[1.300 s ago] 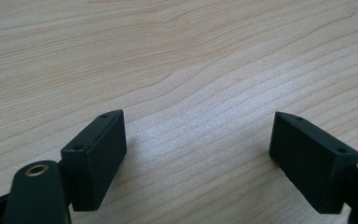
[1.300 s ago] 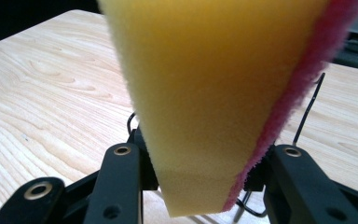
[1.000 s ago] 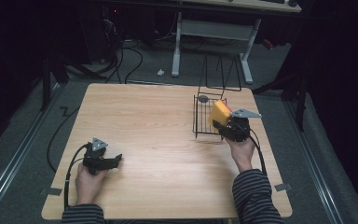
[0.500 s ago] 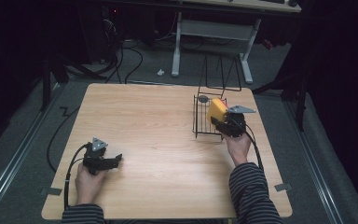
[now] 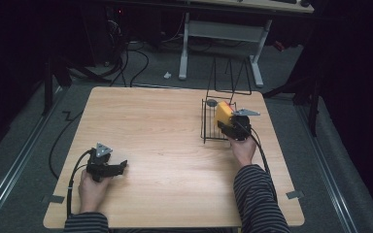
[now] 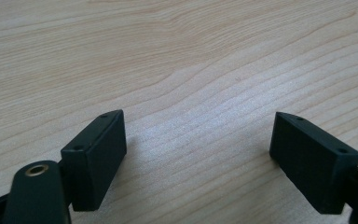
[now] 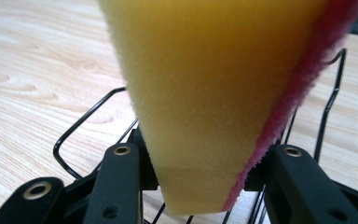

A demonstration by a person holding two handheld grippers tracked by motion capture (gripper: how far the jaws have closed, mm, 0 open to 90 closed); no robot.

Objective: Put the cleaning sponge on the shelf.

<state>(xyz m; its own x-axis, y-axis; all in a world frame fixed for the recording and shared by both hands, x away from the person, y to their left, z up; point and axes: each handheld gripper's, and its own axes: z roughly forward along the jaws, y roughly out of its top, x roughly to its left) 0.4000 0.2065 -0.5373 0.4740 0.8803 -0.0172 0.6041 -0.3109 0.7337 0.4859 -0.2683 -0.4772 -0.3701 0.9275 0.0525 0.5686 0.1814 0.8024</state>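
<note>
The soft, light yellow foam sponge with a pink scouring face (image 7: 214,93) is pinched at its lower end by the right gripper (image 7: 205,186) over the black wire rack (image 5: 212,121) at the table's far right (the foam is judged squashy, best gripped across its flat faces), while the left gripper (image 6: 200,154) is held released.

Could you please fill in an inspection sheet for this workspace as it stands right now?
Surface: light wooden table, bare apart from the rack and the grippers.
Job's things: yellow sponge with a pink scouring side, held over the black wire rack at the table's far right.
Clutter: nothing seen.
Grippers: right gripper shut on the sponge; left gripper open, low over bare wood.
Cables: a black cable loops from the left gripper; another cable runs back along the right sleeve.
Surroundings: dark room, grey floor, a white desk frame beyond the table.
</note>
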